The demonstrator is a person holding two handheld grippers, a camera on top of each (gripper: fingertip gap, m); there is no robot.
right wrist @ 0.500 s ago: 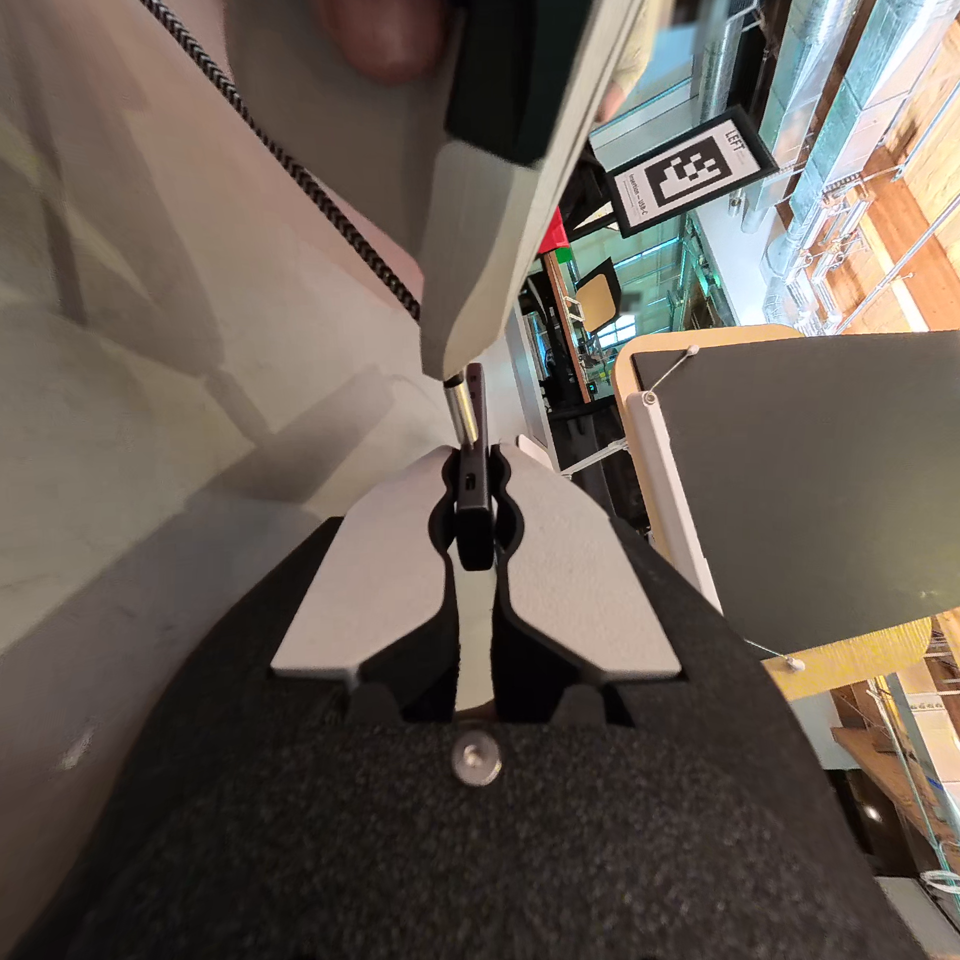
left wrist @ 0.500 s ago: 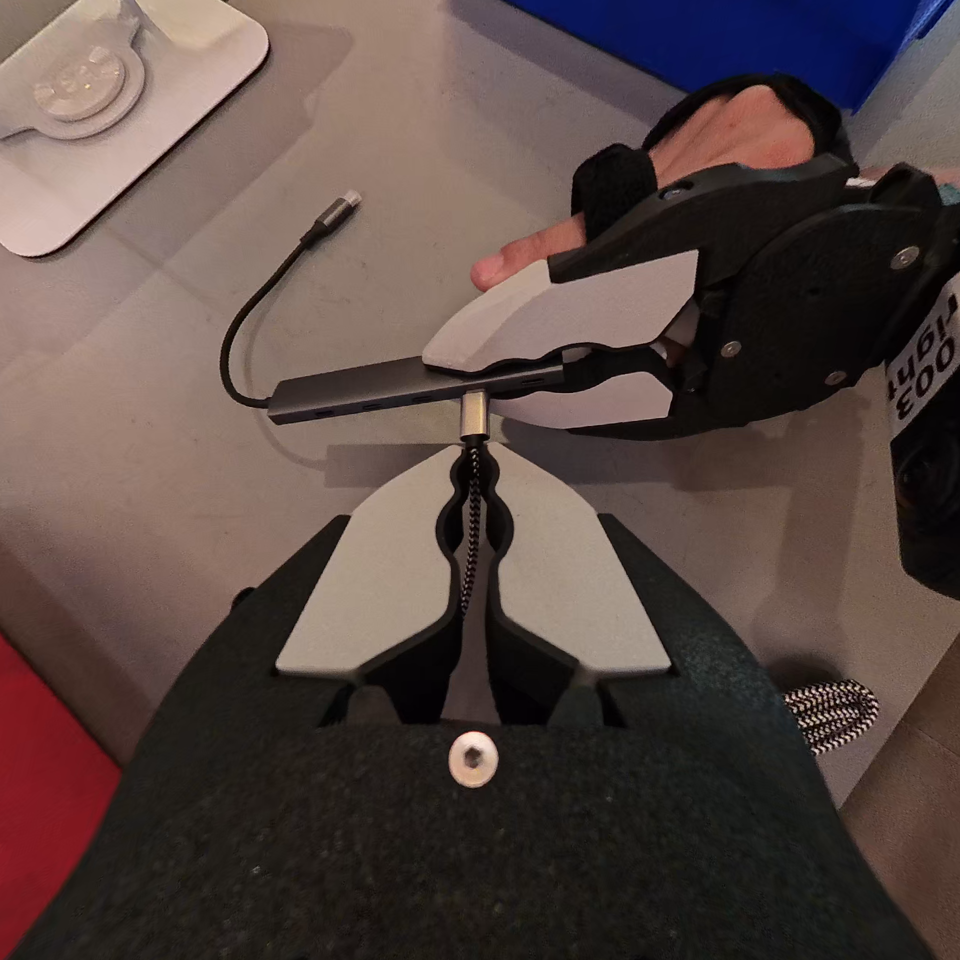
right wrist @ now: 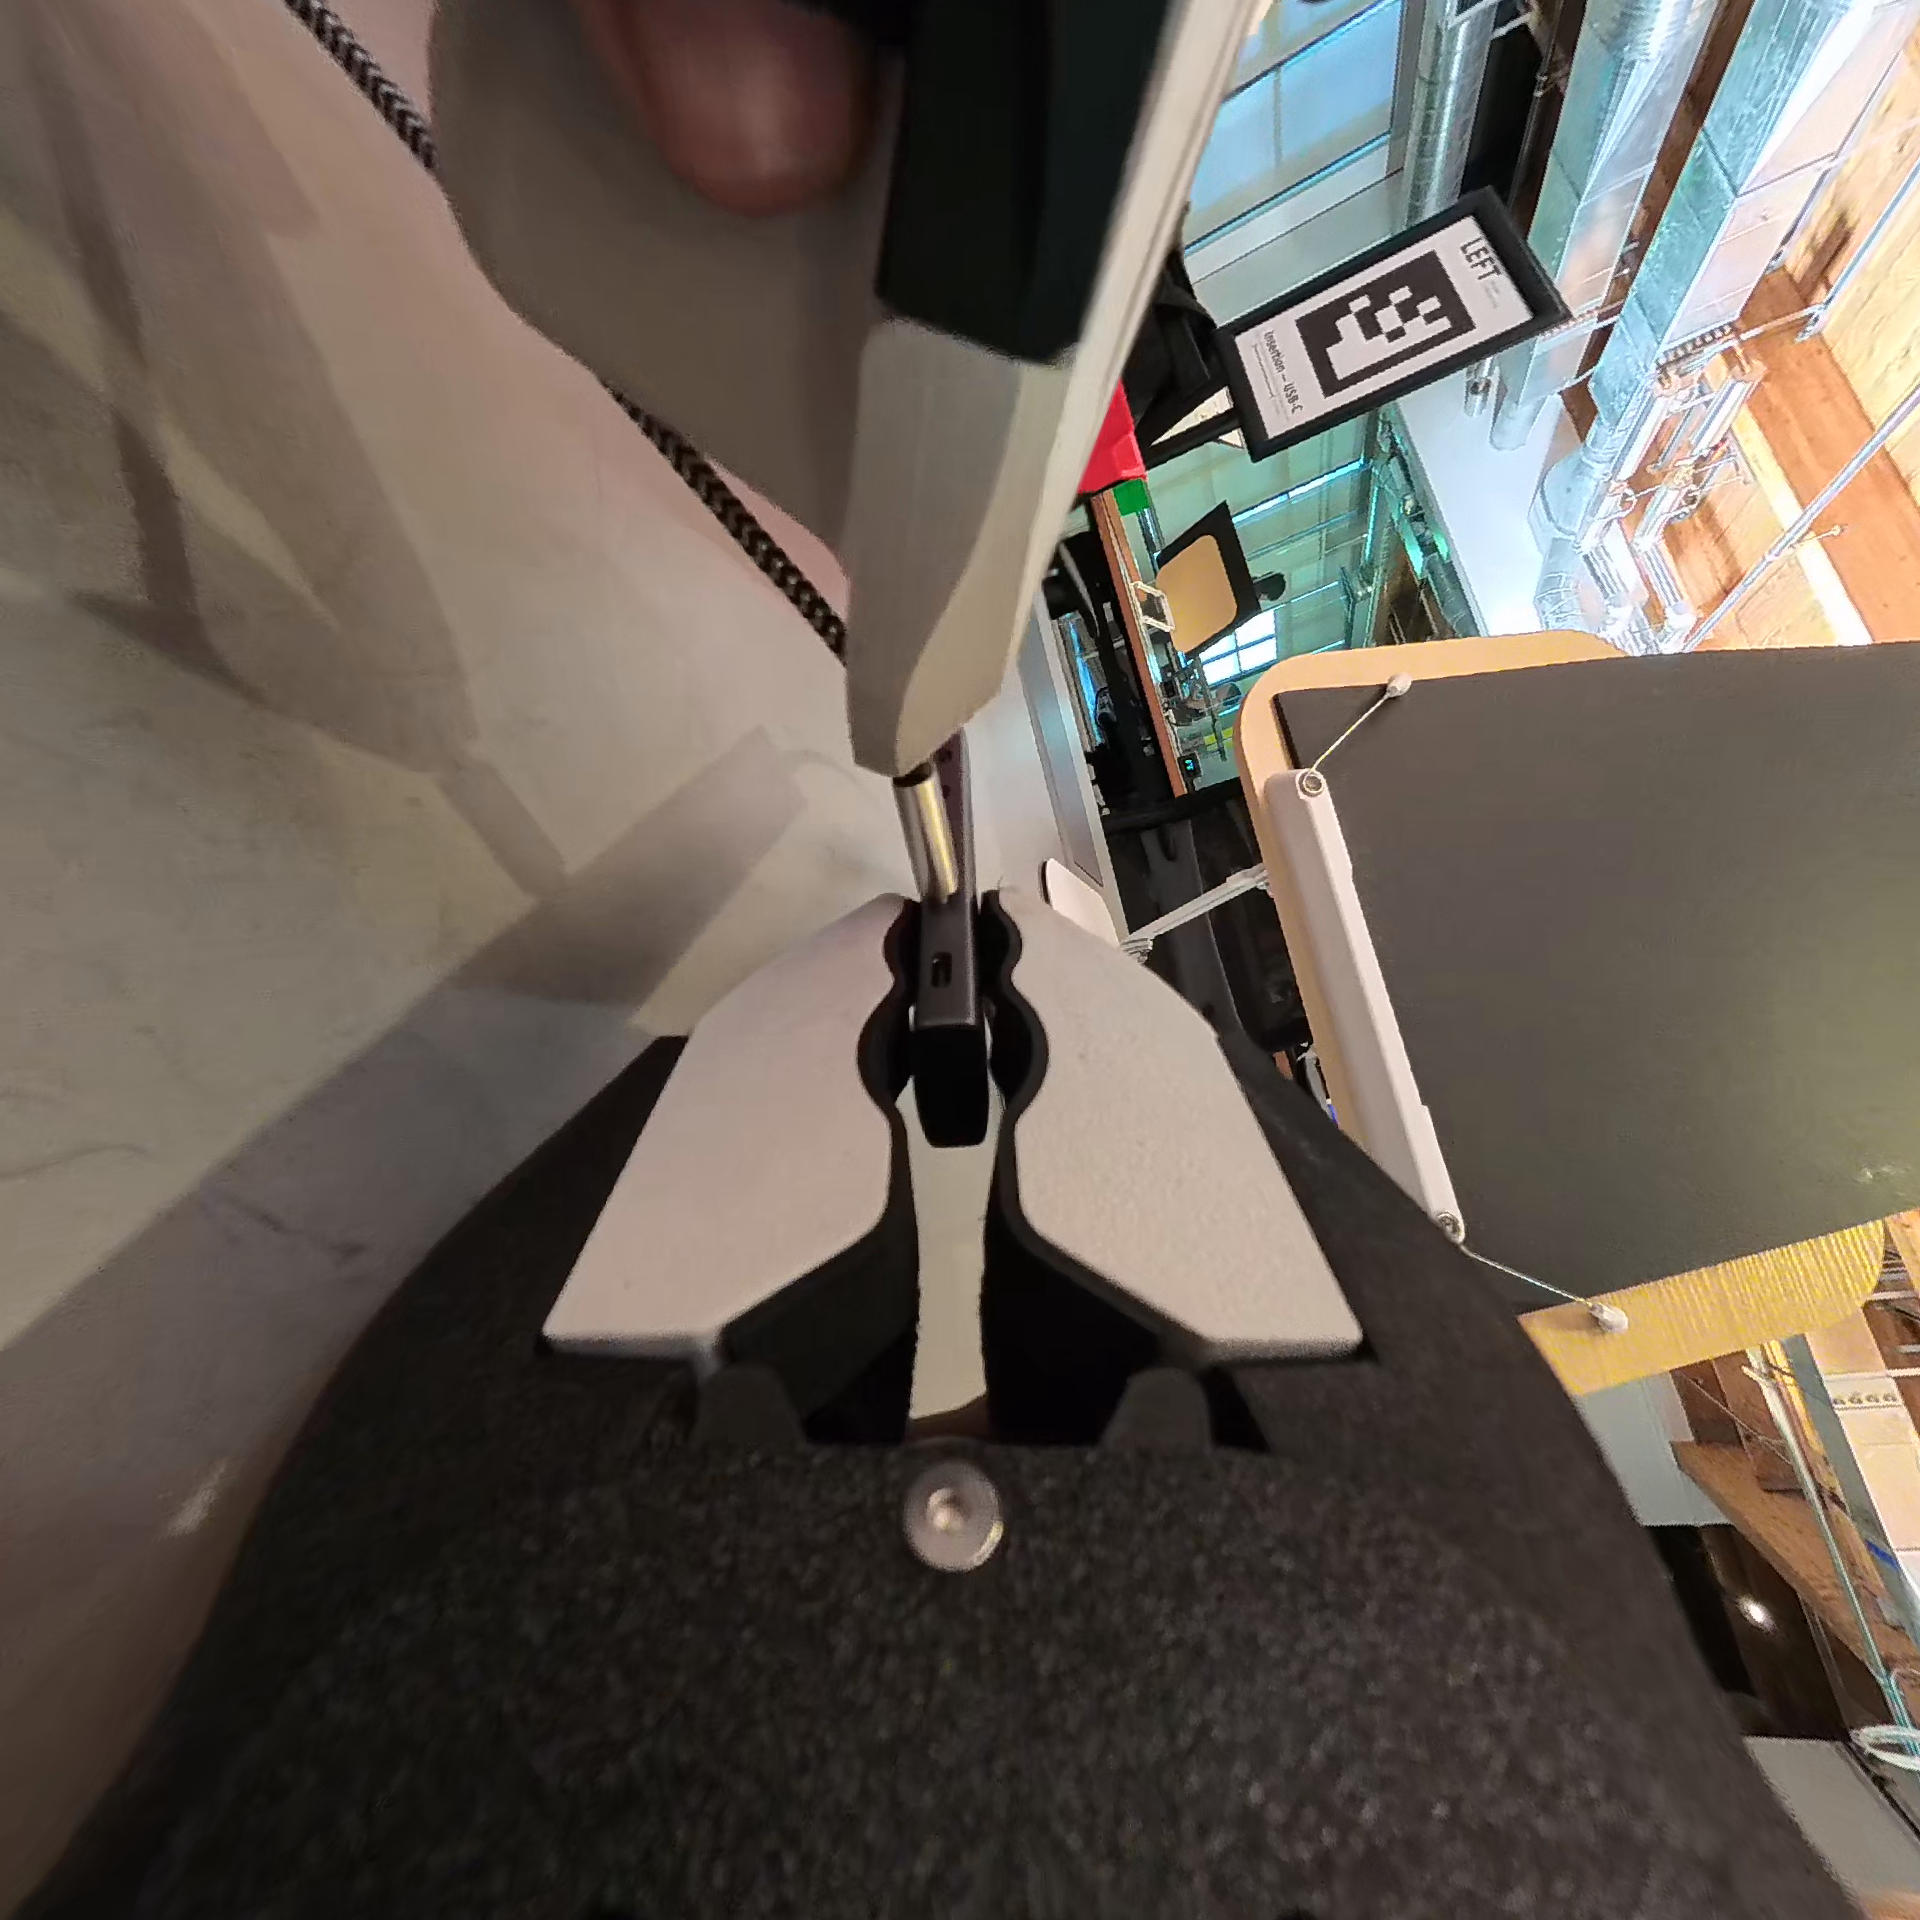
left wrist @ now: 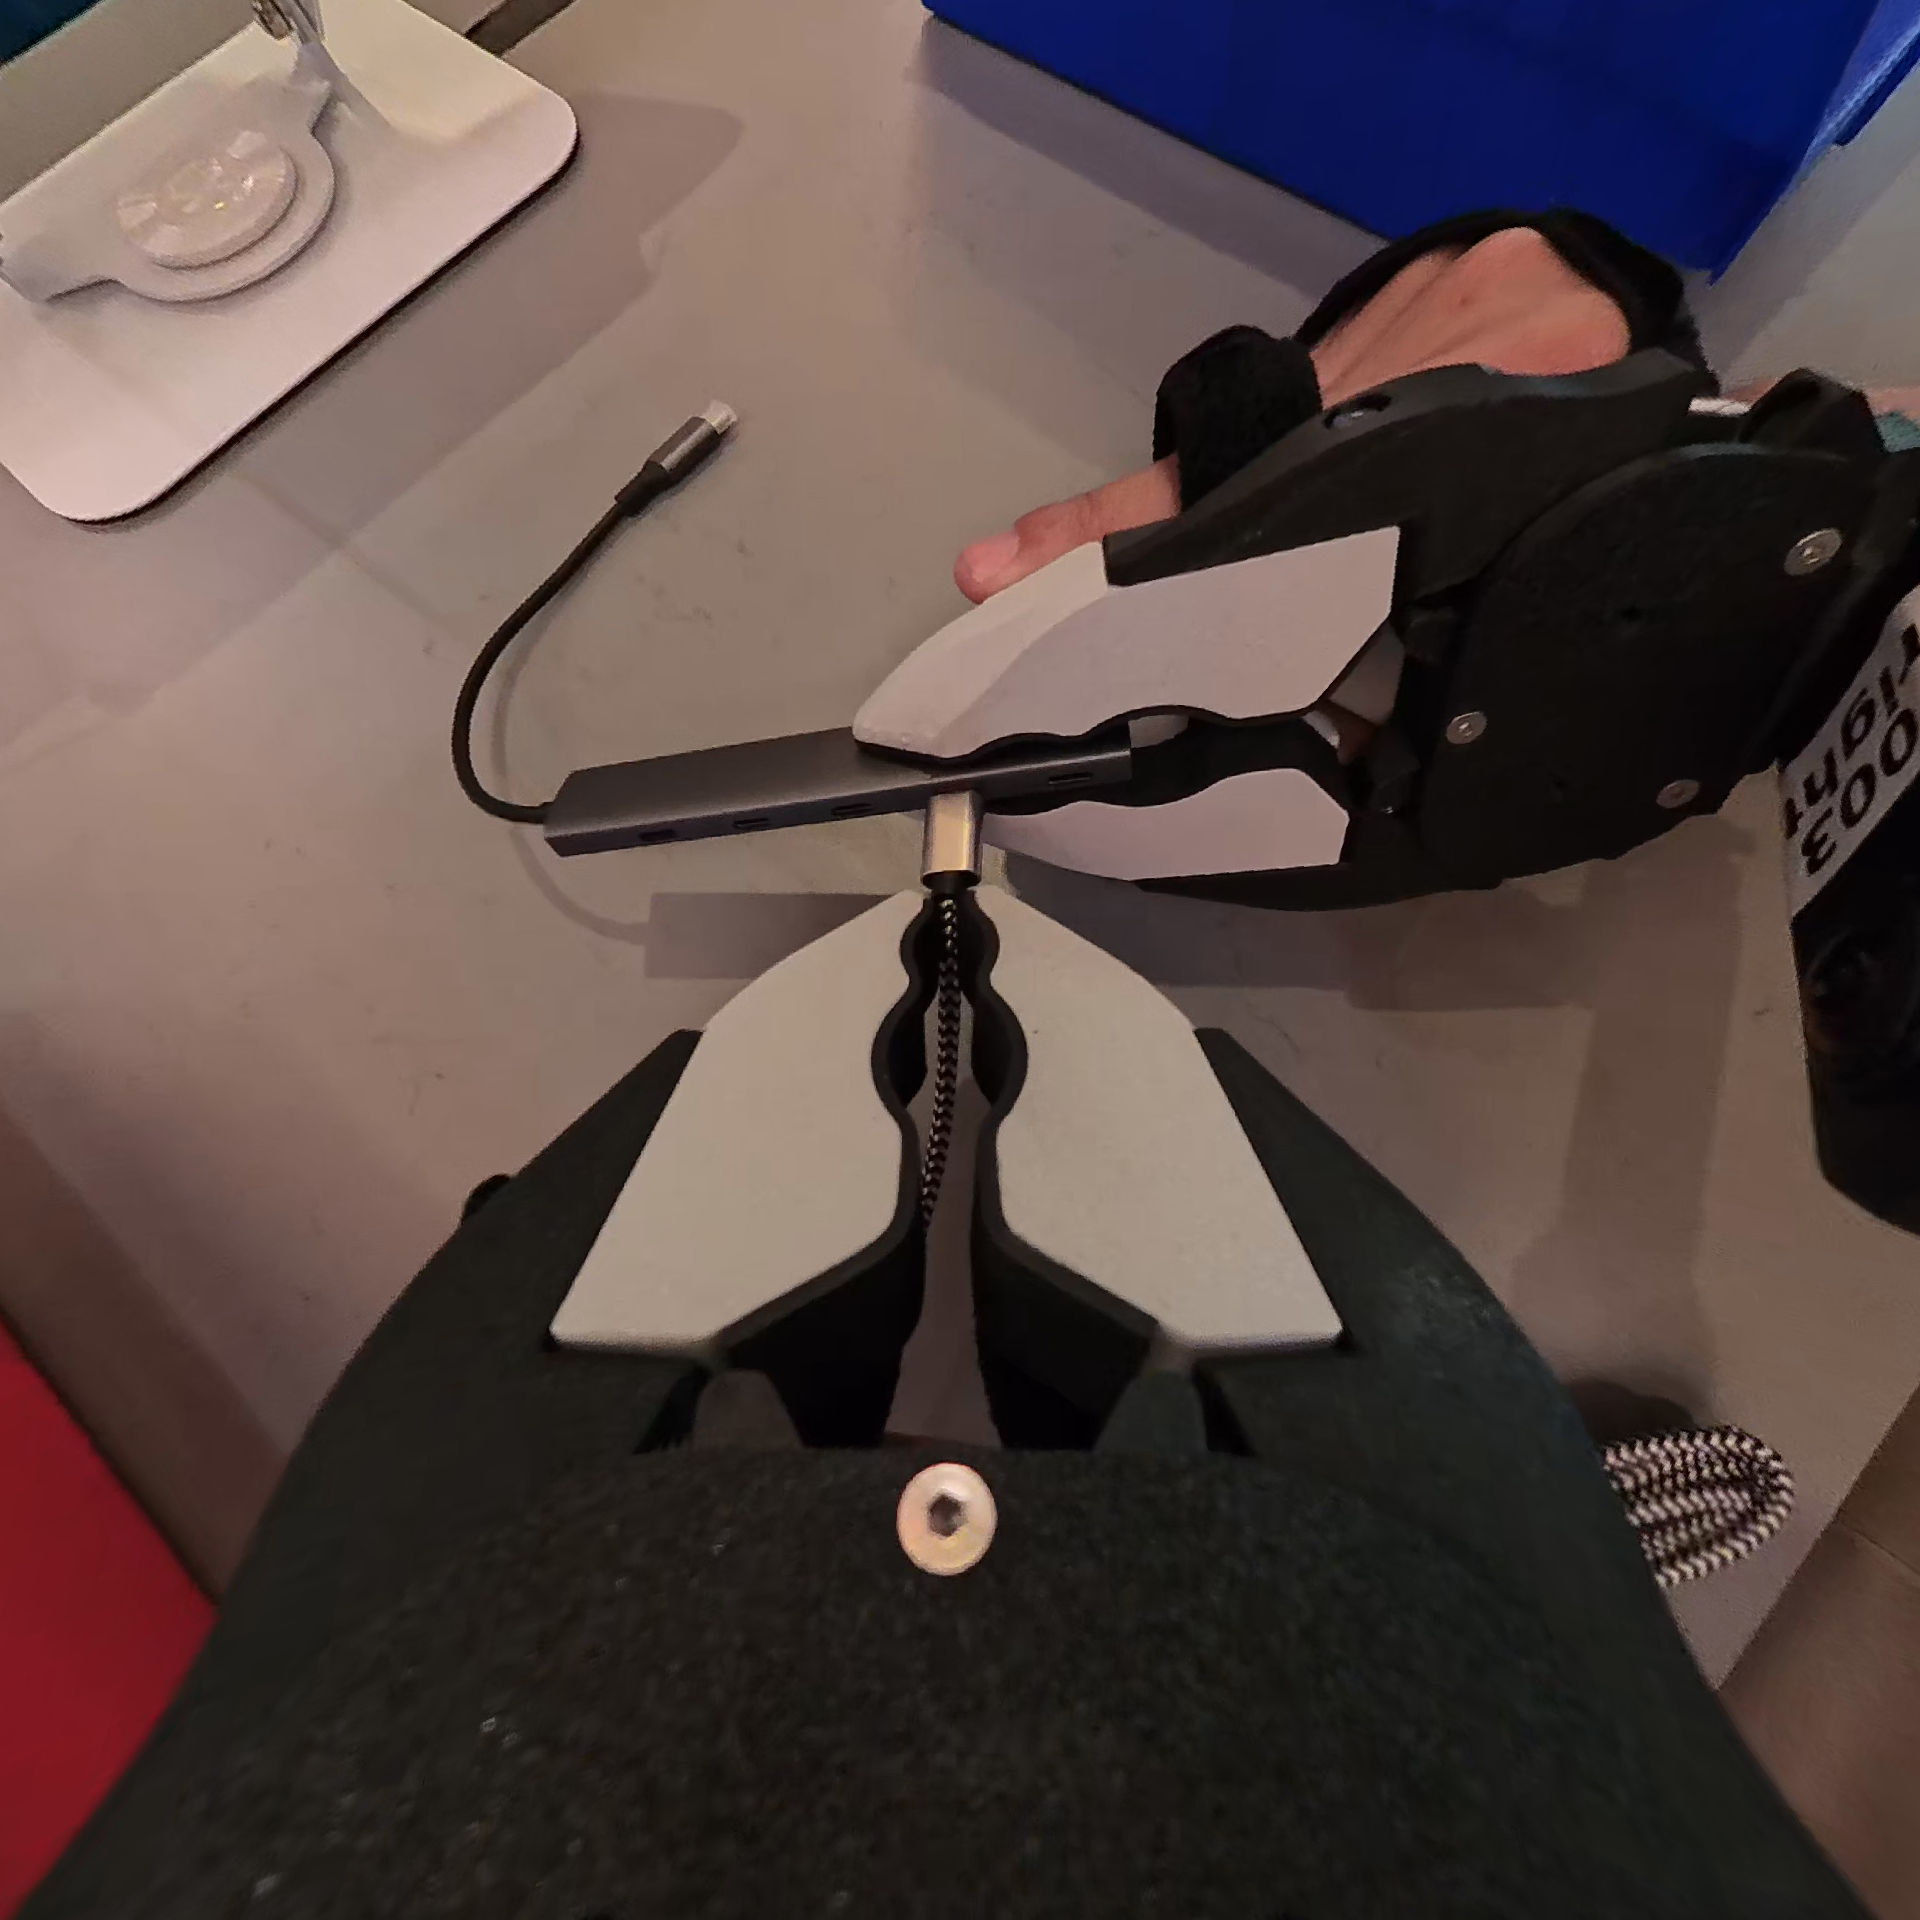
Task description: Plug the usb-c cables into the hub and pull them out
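Your left tool (left wrist: 948, 920) pinches the braided cable (left wrist: 940, 1049) just behind its silver plug (left wrist: 951, 847), which sits in a port on the hub (left wrist: 769, 800). Your right tool (left wrist: 894, 764) clamps the hub's right end, holding it above the grey surface (left wrist: 312, 831). The hub's own lead (left wrist: 540, 613) curls away to a loose plug lying near a white pad (left wrist: 416, 197).

- A grey desk (left wrist: 312, 1039) fills the frame.
- A white stand base (left wrist: 343, 208) sits at its far left corner.
- A blue bin (left wrist: 1455, 94) lines the far edge.
- A framed marker sign (right wrist: 1392, 322) hangs beyond.
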